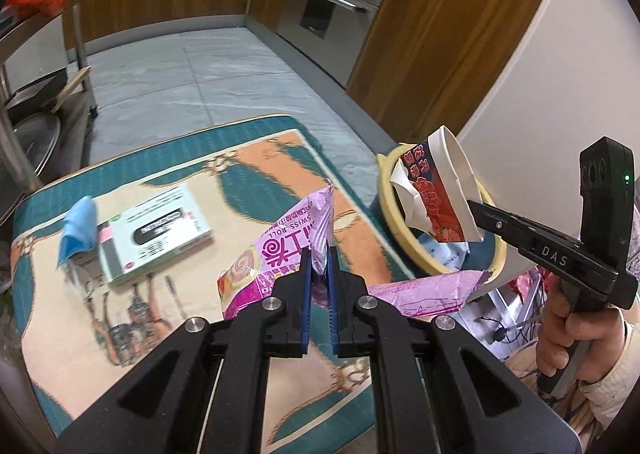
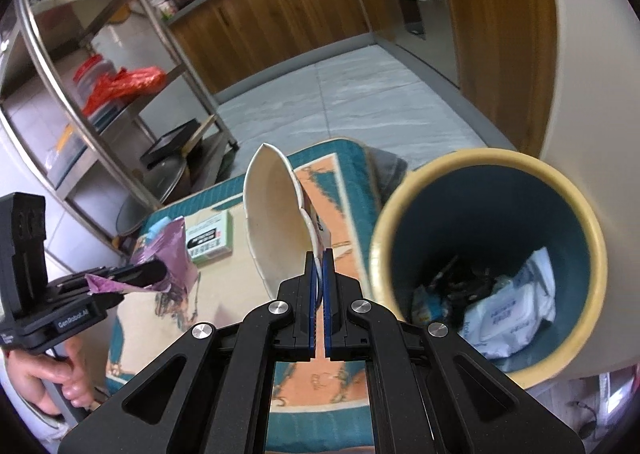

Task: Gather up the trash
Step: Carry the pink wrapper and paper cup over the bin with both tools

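My left gripper [image 1: 320,254] is shut on a pink Swiss roll wrapper [image 1: 288,242] and holds it above the patterned mat [image 1: 200,174]. It also shows at the left of the right wrist view [image 2: 156,274], with the wrapper [image 2: 172,254] in it. My right gripper [image 2: 320,256] is shut on the rim of a crushed paper cup [image 2: 276,214] with a red print. In the left wrist view that cup [image 1: 440,190] hangs over the yellow-rimmed trash bin [image 1: 388,206]. The bin [image 2: 400,222] holds white wrappers [image 2: 516,310].
A pale green box [image 1: 156,230] and a blue wrapper [image 1: 80,226] lie on the mat at the left. A second pink wrapper [image 1: 420,290] lies near the bin. A steel shelf rack [image 2: 100,94] stands at the left, wooden cabinets [image 1: 440,34] behind.
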